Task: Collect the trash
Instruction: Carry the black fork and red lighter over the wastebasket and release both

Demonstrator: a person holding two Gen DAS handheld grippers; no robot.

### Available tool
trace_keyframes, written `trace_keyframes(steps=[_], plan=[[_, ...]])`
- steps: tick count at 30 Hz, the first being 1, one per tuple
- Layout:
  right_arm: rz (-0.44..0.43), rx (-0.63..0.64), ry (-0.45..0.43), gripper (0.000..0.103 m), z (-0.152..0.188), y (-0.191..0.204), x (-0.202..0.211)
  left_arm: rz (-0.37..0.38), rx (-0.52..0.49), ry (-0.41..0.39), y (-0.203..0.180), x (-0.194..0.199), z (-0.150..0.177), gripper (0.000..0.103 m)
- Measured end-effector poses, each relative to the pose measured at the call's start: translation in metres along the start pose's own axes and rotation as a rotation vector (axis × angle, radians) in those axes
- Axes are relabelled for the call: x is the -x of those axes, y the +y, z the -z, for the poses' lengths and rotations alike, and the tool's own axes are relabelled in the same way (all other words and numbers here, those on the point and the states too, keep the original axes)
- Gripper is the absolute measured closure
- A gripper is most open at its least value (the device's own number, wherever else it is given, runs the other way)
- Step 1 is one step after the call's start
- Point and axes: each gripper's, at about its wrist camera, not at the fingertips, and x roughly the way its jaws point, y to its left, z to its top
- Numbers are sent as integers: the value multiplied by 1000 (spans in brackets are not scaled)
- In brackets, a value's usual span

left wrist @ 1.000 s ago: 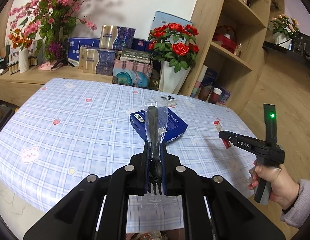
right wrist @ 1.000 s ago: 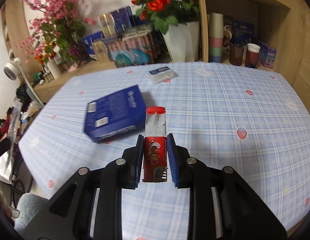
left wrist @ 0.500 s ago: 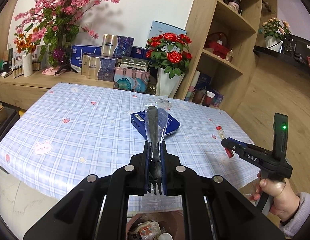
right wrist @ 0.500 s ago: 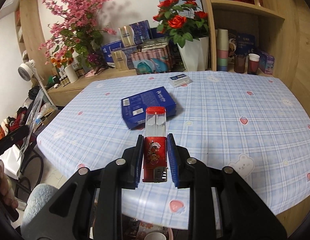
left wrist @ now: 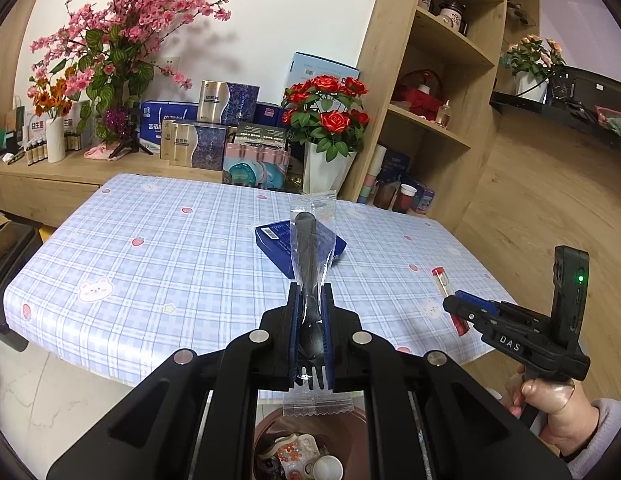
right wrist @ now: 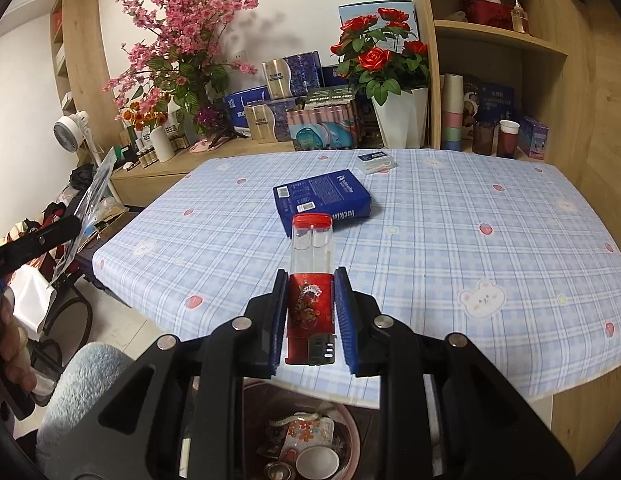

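At six o'clock beneath both tools sits the bin (left wrist: 310, 448). The left gripper (left wrist: 310, 320) clamps a wrapped fork (left wrist: 308, 264), the right gripper (right wrist: 310, 308) a red lighter (right wrist: 310, 304), long axes toward twelve, each directly over it.

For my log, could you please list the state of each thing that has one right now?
Left tool: shut on the fork.
Fork: sealed in a clear wrapper, held above the bin.
Right tool: shut on the lighter.
Lighter: held above the bin.
Bin: open, partly filled.
Blue box: closed, flat on the table.
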Motion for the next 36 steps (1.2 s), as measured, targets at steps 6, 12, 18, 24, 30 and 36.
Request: trace_keyframes(steps=[6,12,18,24,30,36], plan=[[-16,1,-7,77,17,10,15,1,-12,6,-5,10,6,93],[-47,5,7,77,30,15,18,-11,-6,0,-4,19,11,93],[-69,-1,24,76,36,16,16,-17,-2,16,-4,19,16,93],[-103,-2,59,76,46,21,10,-14,-9,28,-8,15,21,93],[-135,34,89,59,53,33,4,-8,-15,37,-11,12,25,93],[-70,28,25,28,45,27,13,0,-22,45,-13,13,28,93]])
